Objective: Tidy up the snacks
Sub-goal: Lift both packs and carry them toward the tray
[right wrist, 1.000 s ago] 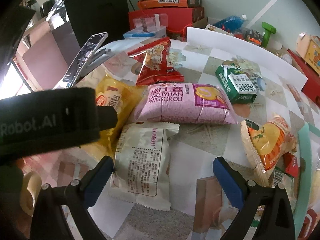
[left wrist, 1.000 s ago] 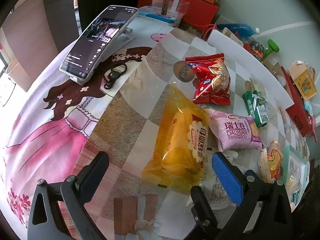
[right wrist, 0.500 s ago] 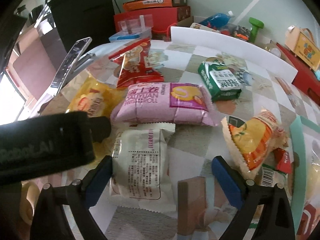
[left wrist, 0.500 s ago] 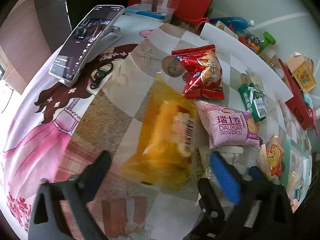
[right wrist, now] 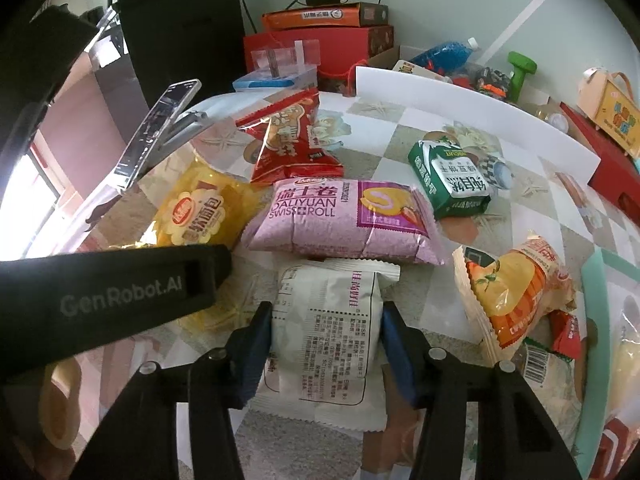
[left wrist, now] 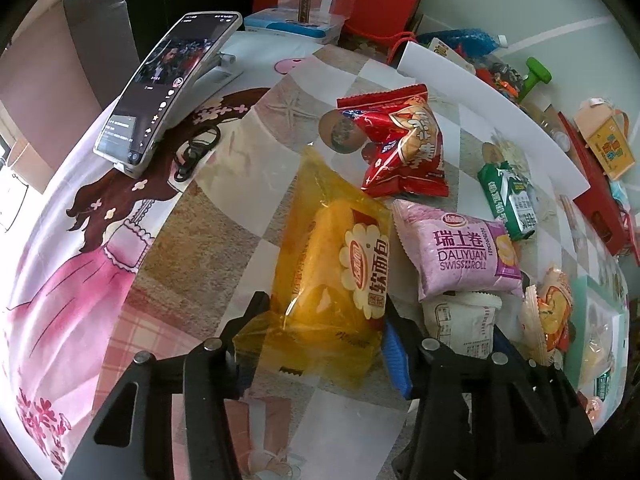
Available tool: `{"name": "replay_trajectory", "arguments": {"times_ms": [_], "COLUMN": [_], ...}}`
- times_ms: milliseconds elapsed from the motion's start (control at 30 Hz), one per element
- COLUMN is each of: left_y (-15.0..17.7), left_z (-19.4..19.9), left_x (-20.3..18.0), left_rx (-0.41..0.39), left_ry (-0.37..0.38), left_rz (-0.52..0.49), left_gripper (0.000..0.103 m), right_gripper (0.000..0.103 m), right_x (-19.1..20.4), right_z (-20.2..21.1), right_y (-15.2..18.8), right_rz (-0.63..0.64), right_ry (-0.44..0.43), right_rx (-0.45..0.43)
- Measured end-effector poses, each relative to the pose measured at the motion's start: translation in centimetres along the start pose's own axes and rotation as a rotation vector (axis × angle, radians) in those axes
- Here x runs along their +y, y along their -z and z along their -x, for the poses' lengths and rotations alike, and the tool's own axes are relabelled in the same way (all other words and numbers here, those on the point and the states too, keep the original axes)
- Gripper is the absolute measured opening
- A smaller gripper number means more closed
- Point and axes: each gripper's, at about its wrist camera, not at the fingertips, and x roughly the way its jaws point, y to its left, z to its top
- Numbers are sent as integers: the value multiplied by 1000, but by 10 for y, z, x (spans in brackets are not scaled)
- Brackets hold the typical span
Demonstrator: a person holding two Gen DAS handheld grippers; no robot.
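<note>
We note both tools closing where a second ago they stood wide. Left tool: jaws closing on the near end of the yellow transparent bread packet, pads pressing its sides. Right tool: jaws closing on the white printed snack pouch, just near of the pink Swiss-roll bag. Both packets lie on the patterned table. We judge two grasps nearly set; lifting comes next.

Pale green wall behind; dark cabinet far left; bright daylight from window.
</note>
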Motion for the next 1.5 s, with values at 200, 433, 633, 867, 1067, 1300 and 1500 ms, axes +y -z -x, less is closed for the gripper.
{"name": "replay_trajectory", "arguments": {"times_ms": [200, 433, 633, 867, 1067, 1300, 1500], "left_y": [2, 3, 7, 8, 9, 12, 17], "left_z": [8, 20, 34, 59, 76, 89, 93], "left_x": [-4, -15, -21, -27, -43, -68, -93], "left_rx": [-7, -35, -67, -129, -170, -204, -209], "left_ry": [-13, -3, 0, -3, 13, 42, 59], "left_rz": [-19, -57, -74, -89, -121, -156, -191], "left_gripper": [52, 51, 51, 51, 51, 51, 51], "right_gripper": [55, 55, 55, 55, 55, 55, 55], "right_x": [-3, -11, -20, -34, -52, -85, -124], "right_z": [5, 13, 27, 52, 80, 103, 120], "right_y": [2, 7, 8, 11, 13, 12, 15], "right_rz": [-10, -43, -66, -97, -116, -173, -255], "right_ry": [-18, -28, -31, -30, -9, 24, 60], "right_rx": [10, 18, 4, -24, -67, -108, -137]}}
